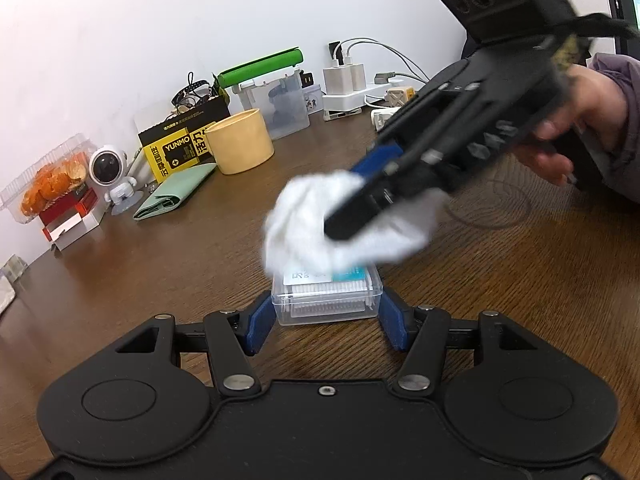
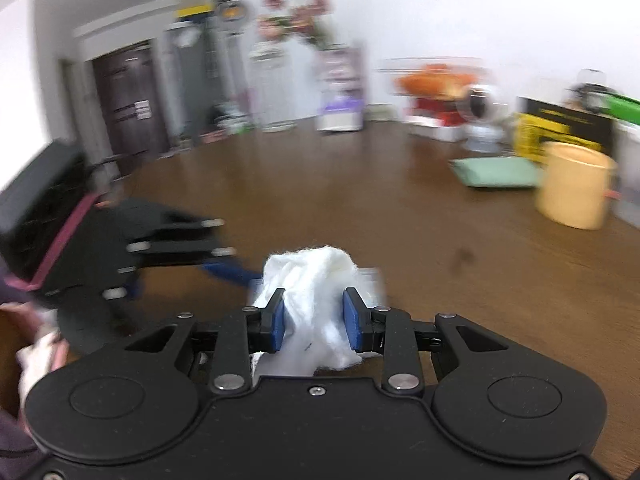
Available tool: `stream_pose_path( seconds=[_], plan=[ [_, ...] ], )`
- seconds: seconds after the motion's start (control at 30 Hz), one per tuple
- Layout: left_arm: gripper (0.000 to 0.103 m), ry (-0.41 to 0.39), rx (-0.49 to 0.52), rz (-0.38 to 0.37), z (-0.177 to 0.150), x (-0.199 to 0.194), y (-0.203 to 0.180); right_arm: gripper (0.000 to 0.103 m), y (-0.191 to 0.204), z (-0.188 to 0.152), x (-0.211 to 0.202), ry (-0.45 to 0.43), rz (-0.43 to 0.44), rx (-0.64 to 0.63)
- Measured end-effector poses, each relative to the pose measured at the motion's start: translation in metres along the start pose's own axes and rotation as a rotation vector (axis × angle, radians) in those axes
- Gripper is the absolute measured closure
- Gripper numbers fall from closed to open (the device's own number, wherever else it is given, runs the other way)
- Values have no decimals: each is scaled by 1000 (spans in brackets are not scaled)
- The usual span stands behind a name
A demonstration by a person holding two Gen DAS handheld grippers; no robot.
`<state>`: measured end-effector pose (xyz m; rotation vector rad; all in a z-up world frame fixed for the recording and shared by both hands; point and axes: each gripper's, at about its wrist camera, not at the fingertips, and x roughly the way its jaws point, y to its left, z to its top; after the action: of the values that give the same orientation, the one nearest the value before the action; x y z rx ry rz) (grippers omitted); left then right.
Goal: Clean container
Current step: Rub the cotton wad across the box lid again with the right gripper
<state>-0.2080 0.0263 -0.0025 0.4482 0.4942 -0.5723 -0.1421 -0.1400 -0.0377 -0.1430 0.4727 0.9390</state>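
Container (image 1: 326, 298) sits low on our wooden table (image 1: 500, 280), a small clear box pinched between the blue pads of our left gripper (image 1: 325, 320), jaws closed on its two sides. Our right gripper (image 2: 314, 316) (blurred in its own view) has its jaws clamped on a white cloth (image 1: 320, 224), which lies over the box's far lid edge. Yellow cup (image 1: 240, 146) stands far left.

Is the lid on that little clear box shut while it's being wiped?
Shut. The clear box lies flat between the left gripper pads with its labelled lid seated level; the white cloth covers its far end.
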Motion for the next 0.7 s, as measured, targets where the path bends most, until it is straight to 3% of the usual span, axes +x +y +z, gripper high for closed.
stream_pose_path(
  seconds=[0.1, 0.23, 0.33, 0.47, 0.6, 0.7],
  plan=[
    [46, 0, -3, -2, 1, 2, 5, 71, -7, -1, 2, -12, 28, 46],
    [46, 1, -7, -4, 0, 1, 0, 71, 16, -1, 7, 18, 143, -30],
    [46, 1, -10, -6, 0, 1, 0, 72, 14, -1, 3, 26, 86, -30],
    [46, 1, -8, -5, 1, 1, 2, 69, -10, -1, 1, -2, -73, 57],
    [46, 2, -9, -5, 1, 1, 1, 69, 2, -1, 2, -20, -39, 14],
    [46, 1, -5, -2, 1, 1, -1, 69, 18, -1, 3, -13, 51, -49]
  ],
)
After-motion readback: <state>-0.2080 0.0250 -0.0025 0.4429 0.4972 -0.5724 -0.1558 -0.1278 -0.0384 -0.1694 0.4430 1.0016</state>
